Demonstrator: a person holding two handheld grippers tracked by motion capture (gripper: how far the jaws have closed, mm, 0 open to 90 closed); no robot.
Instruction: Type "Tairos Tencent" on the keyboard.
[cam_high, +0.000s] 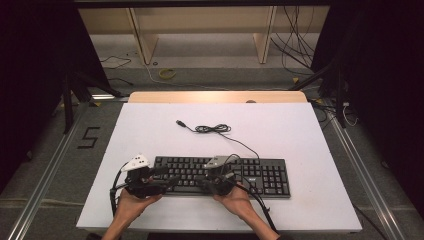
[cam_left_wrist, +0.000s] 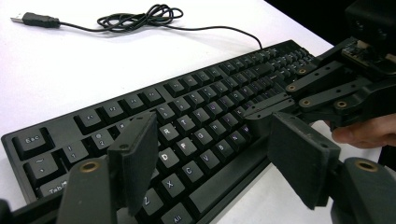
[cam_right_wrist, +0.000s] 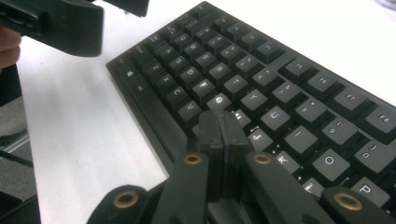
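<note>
Your black full-size plastic keyboard (cam_high: 222, 175) lies along the near edge of the white table (cam_high: 300, 135), its thin black USB cable (cam_high: 215, 128) coiled behind. Keycaps read Esc, Tab, Alt. Your left gripper (cam_left_wrist: 212, 158) hovers spread; your right gripper (cam_right_wrist: 223, 135), pressed together, empty, rests over the letter keys.
</note>
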